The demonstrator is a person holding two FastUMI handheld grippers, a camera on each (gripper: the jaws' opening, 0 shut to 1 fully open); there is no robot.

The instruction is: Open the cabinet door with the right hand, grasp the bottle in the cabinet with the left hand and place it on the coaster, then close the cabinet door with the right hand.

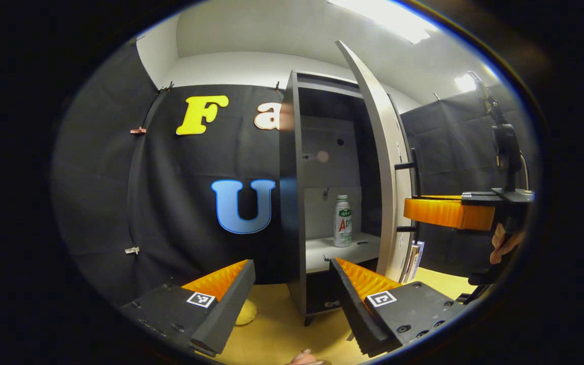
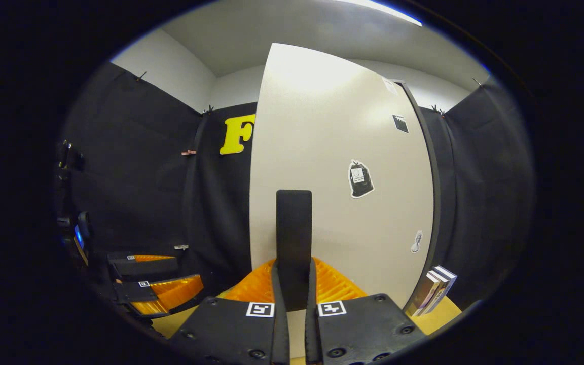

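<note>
inside cabinet, bottle base visible; left gripper spread; right gripper pinching door handle.

Black cloth walls, white ceiling (perhaps 2 lights).

You have a yellow tabletop carrying the grey cabinet, which stands upright on it. On the cabinet's white shelf stands the bottle, upright. Just beside the cabinet's far side, a few books stand on the tabletop.
</note>
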